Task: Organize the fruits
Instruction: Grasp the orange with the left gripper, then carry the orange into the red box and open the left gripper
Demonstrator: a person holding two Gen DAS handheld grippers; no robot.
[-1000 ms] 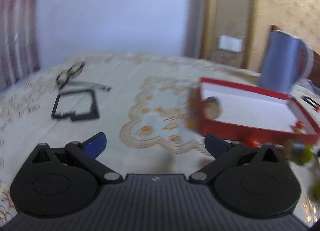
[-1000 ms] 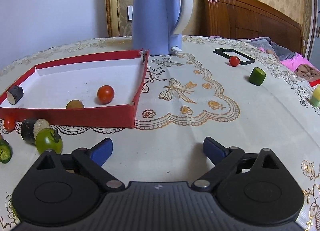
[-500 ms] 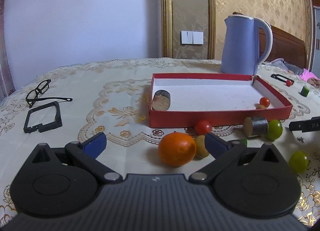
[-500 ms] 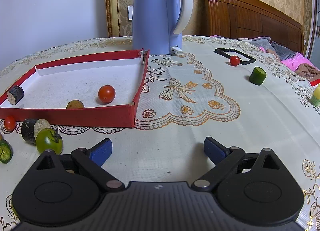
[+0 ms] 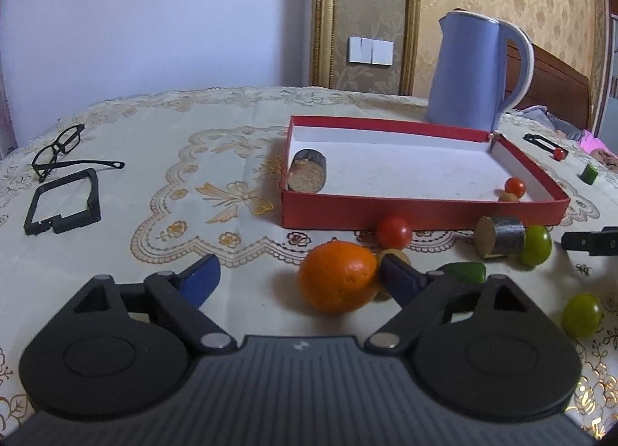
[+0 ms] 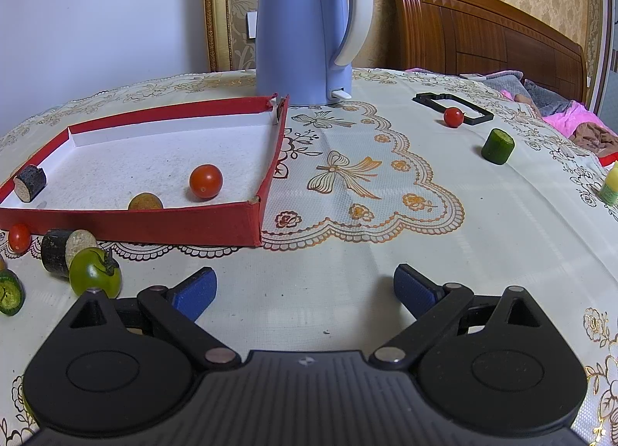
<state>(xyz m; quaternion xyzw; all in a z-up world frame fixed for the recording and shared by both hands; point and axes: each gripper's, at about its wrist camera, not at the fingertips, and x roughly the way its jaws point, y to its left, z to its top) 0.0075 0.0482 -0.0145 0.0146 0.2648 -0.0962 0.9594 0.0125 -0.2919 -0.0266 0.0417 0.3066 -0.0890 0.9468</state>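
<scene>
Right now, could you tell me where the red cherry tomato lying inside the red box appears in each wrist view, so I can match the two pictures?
Left wrist view: the red cherry tomato sits far right, in the near right corner of the red box, beside a small brown fruit.
Right wrist view: left of centre, inside the box's near right corner.
Shared landmark: the blue kettle behind the box.

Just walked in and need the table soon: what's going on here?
A person with two handheld grippers is sorting fruit into the red box. The left gripper, jaws just closing, has the orange between them, not yet gripped. The right gripper waits open over bare cloth. Most fruit lies outside the box.
</scene>
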